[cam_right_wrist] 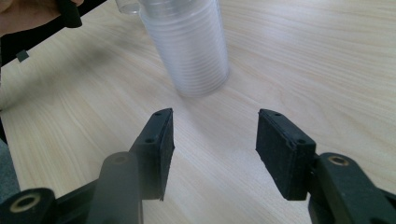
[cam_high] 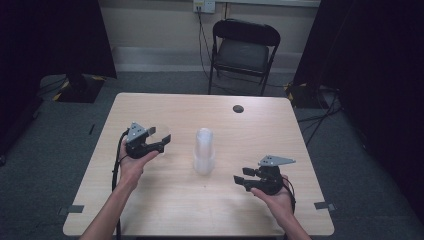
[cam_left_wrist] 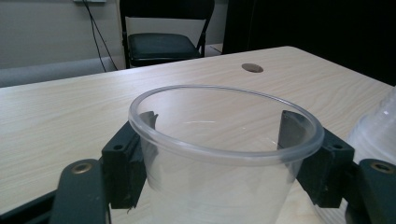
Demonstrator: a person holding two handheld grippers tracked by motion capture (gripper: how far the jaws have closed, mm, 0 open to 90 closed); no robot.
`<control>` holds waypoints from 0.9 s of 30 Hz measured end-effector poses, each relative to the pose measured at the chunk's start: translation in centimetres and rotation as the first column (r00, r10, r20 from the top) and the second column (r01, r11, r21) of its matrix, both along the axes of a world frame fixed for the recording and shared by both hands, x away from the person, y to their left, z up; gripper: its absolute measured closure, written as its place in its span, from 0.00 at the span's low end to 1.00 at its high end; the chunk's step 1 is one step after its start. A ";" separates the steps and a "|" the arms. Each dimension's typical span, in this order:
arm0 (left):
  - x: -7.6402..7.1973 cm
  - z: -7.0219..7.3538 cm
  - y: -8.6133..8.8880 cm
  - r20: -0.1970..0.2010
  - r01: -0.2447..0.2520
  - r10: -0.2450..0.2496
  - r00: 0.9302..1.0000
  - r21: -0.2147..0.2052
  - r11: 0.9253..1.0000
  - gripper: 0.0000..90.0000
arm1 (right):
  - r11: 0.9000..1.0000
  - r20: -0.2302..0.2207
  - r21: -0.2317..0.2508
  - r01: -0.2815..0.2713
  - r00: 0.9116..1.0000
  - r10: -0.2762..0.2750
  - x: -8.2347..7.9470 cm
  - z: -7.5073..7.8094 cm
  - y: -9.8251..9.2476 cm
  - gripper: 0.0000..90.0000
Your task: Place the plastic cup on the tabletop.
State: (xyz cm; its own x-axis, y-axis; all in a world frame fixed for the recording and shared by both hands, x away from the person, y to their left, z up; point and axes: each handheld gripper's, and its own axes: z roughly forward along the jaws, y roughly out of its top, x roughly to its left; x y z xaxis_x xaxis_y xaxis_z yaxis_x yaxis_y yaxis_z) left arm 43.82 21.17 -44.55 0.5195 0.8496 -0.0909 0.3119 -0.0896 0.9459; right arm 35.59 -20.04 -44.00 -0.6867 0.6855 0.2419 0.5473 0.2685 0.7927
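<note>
**Clear cup clamped at left, stack standing mid-surface**

High view: on the pale wood-grain surface (cam_high: 165,107) a tall stack of clear ribbed plastic cups (cam_high: 204,151) stands upright between the hands. The left claw (cam_high: 159,141) holds a single clear round plastic cup (cam_high: 162,136) left of the stack.

Left gripper view: the smooth, thin-rimmed single cup (cam_left_wrist: 224,149) sits pinched between two matte black blocky jaws.

Right gripper view: the right claw (cam_right_wrist: 215,149) gapes wide, empty, its flat pads facing the stack (cam_right_wrist: 189,46).
</note>
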 end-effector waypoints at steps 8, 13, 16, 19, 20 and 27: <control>1.1 -1.2 -0.2 0.001 -0.031 0.031 1.000 0.021 0.999 0.31 | 1.000 -0.001 -0.008 0.005 1.000 -0.005 0.0 -0.3 0.0 0.52; 1.5 -1.8 -0.5 -0.006 -0.022 0.022 1.000 0.007 1.000 0.31 | 1.000 -0.004 -0.015 0.009 1.000 -0.009 0.2 -0.4 0.1 0.52; 1.7 -2.1 -0.5 -0.007 -0.015 0.015 1.000 0.015 1.000 0.31 | 1.000 -0.004 -0.017 0.004 1.000 -0.004 0.2 -0.5 0.2 0.52; 2.0 -2.7 -0.6 -0.029 -0.006 0.006 1.000 0.026 1.000 0.31 | 1.000 -0.005 -0.020 0.002 1.000 -0.003 0.2 -0.6 0.3 0.52; 2.1 -2.9 -0.7 -0.043 0.000 0.001 0.999 0.026 1.000 0.31 | 1.000 -0.004 -0.021 0.003 1.000 -0.003 0.2 -0.6 0.3 0.52; 1.8 -3.0 -0.9 -0.076 0.030 -0.026 0.997 0.051 0.998 0.31 | 1.000 -0.007 -0.027 -0.004 1.000 0.004 -0.3 -0.5 0.3 0.52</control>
State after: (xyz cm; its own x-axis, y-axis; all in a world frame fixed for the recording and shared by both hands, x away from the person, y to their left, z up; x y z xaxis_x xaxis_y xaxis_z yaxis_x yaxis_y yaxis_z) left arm 45.64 20.30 -47.51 0.5365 0.8395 -0.0868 0.3792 -0.1479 0.9134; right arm 35.31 -19.71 -44.47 -0.6879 0.6891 0.2280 0.5515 0.2919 0.7815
